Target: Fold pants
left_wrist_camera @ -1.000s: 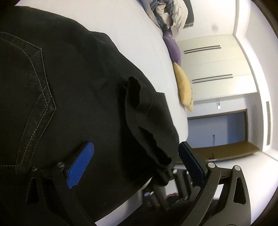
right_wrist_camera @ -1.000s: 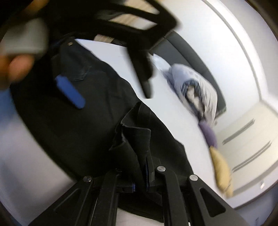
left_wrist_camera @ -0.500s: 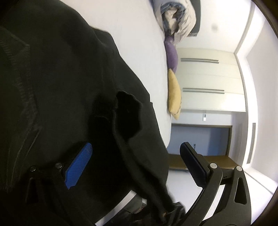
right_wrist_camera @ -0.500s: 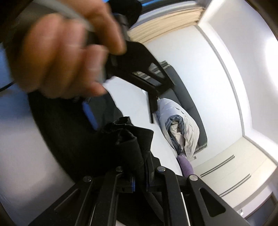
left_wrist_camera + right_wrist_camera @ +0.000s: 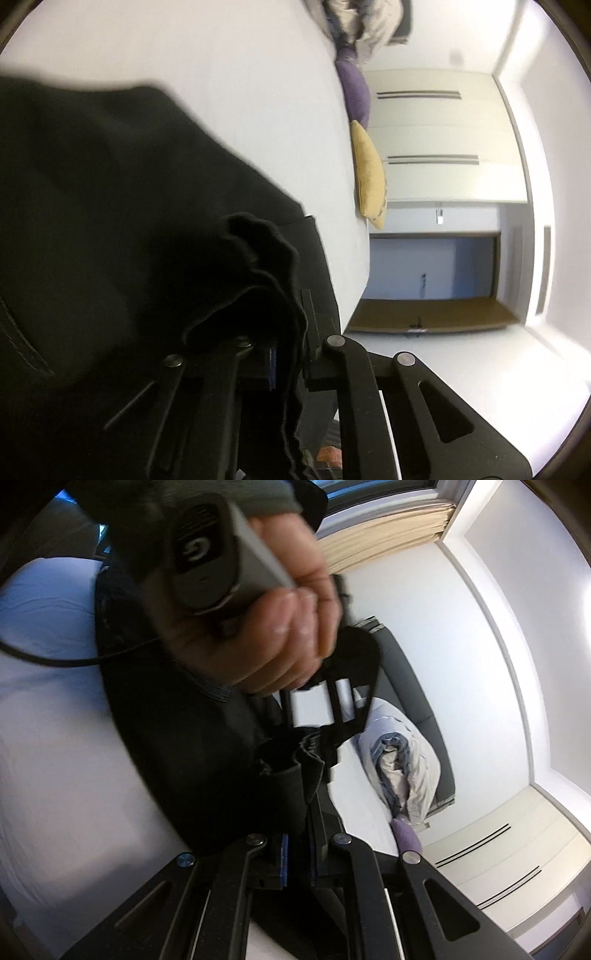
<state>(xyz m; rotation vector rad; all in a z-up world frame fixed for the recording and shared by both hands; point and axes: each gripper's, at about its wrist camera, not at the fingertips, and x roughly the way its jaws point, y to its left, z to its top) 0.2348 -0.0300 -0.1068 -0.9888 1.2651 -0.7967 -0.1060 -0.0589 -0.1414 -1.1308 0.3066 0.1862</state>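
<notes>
The left gripper (image 5: 290, 354) has its jaws clamped together on a bunched fold of the black pants (image 5: 122, 229), the cloth rising in ruffles just above the fingers and hanging down between them. The right gripper (image 5: 297, 860) pinches another gathered edge of the same pants (image 5: 177, 746) between its blue pads (image 5: 284, 860), jaws drawn tight on the fabric. Ahead of the right fingers, the person's hand (image 5: 258, 627) grips the handle of the other gripper, close above the cloth. Beyond both sets of fingers the rest of the pants spreads out over the white bed (image 5: 221, 92), to the left of the left fingers. Farther off, past the fingers, a yellow pillow (image 5: 369, 181) and a purple pillow (image 5: 356, 92) lie at the bed's edge, with a rumpled duvet (image 5: 406, 775) beside them and white wardrobe doors (image 5: 443, 147) behind.
</notes>
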